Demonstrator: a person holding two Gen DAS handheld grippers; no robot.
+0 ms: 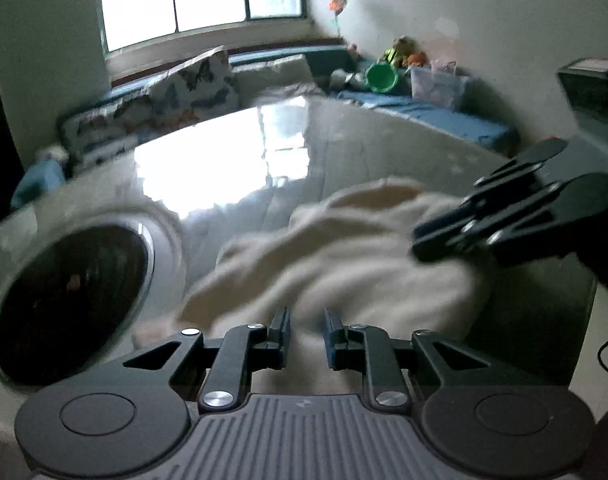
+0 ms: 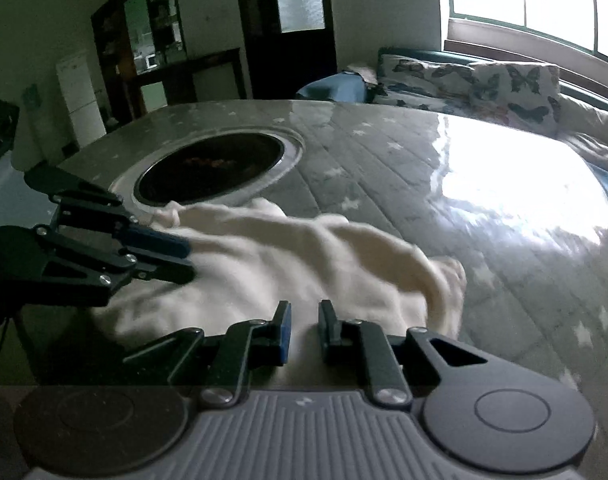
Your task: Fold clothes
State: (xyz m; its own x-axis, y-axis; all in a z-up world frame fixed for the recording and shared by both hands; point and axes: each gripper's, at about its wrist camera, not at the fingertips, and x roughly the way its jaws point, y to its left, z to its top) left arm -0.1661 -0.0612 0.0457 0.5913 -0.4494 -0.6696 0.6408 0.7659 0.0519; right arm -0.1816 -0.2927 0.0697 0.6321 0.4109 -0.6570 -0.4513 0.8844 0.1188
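Jaws of left gripper (image 1: 306, 330) and right gripper (image 2: 305, 326) both nearly closed, each pinching near edge of cream cloth (image 1: 344, 256). Cloth lies rumpled on table (image 2: 384, 160), beside round dark hole (image 2: 211, 170). Likely soft, light, limp; best held at corners.

The far right half of the worktop (image 2: 444, 184) lay bare and offered open passage. A dark round hole (image 2: 211, 170) in its far left part broke the surface. The crumpled cream cloth (image 2: 287, 256) filled the near middle, just beside the hole. Cushions (image 2: 512, 80) lined the far edge.
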